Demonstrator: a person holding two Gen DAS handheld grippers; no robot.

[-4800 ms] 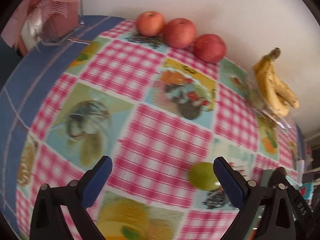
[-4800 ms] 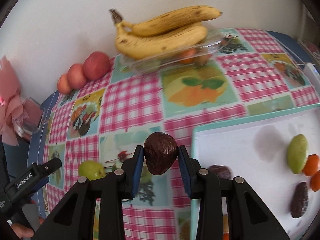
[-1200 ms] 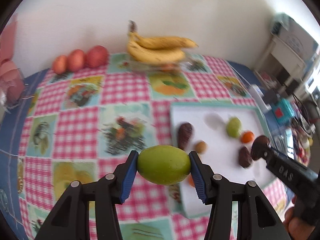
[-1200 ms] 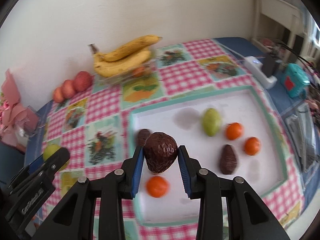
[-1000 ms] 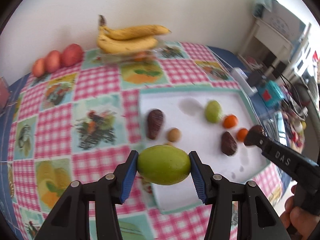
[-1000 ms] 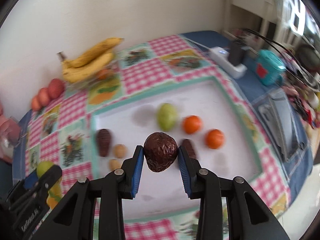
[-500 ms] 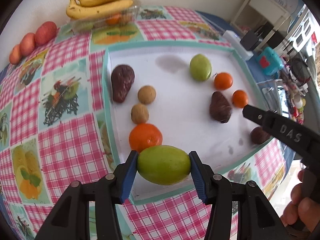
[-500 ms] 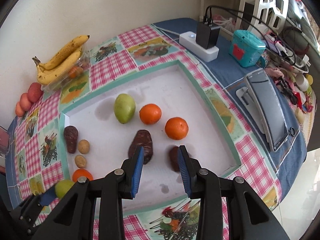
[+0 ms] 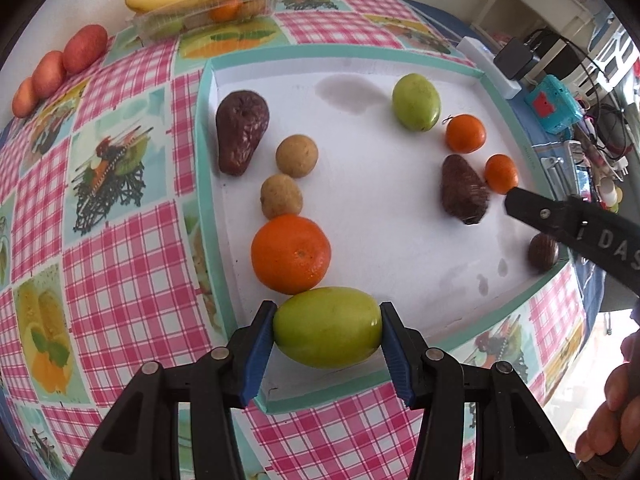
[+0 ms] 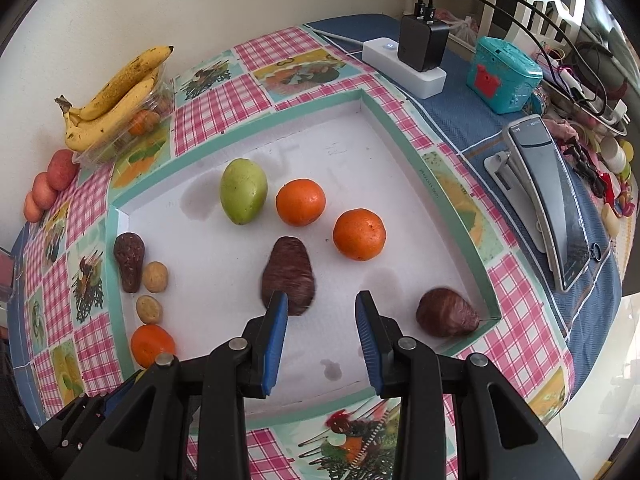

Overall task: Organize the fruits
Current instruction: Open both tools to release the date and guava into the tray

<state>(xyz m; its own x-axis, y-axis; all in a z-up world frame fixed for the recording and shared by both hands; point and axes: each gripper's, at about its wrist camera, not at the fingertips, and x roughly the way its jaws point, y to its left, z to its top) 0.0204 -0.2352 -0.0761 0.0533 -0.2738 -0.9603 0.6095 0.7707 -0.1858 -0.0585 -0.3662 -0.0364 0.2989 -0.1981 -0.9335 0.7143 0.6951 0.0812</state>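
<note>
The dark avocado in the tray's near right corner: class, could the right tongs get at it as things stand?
Probably yes. The right tongs hold nothing and hover over the white tray; the dark avocado lies just beside them with nothing between, though the tray wall crowds its far side.

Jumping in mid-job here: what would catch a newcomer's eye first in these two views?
First, the green fruit clamped between the left gripper's blue pads, low over the near edge of the white tray, just in front of a large orange. Next, the right gripper hanging with nothing between its pads, a dark wrinkled avocado lying in the tray's corner beside it.
</note>
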